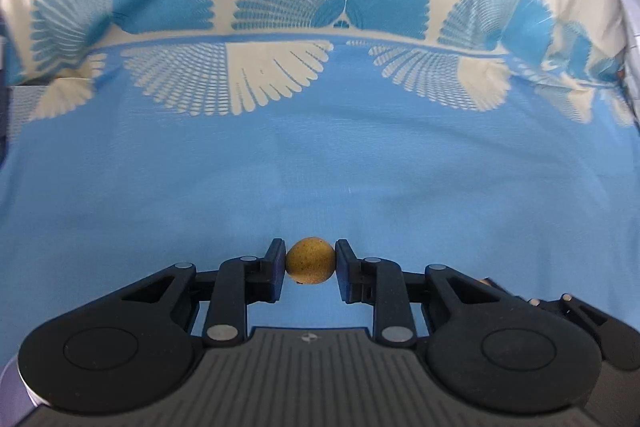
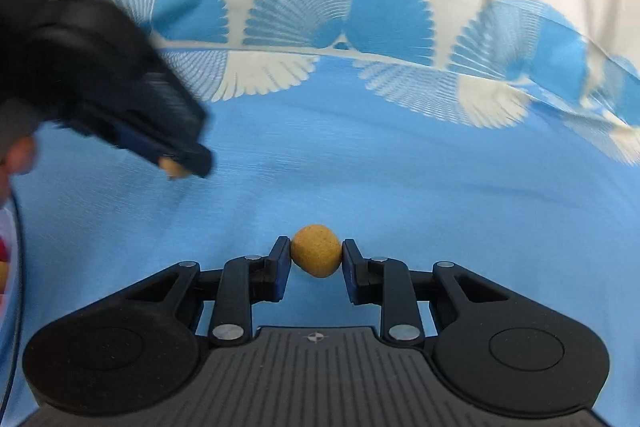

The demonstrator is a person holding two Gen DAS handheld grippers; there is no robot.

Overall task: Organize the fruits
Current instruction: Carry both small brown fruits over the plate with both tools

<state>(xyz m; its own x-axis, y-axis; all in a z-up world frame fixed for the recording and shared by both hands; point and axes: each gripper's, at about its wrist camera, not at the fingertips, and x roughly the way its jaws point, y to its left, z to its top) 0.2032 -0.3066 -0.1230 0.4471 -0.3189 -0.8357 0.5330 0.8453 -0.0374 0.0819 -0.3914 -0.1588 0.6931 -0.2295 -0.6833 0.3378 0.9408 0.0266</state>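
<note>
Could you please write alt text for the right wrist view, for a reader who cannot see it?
The right gripper pinches a small round yellow fruit between its blue pads, above a light blue cloth with cream fan patterns. At upper left, blurred, the left gripper holds a second yellow fruit over the same cloth.

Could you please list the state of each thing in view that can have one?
left gripper: shut on a speckled yellow fruit.
right gripper: shut on a plain yellow fruit.
blue cloth: spread out, with soft folds.
</note>
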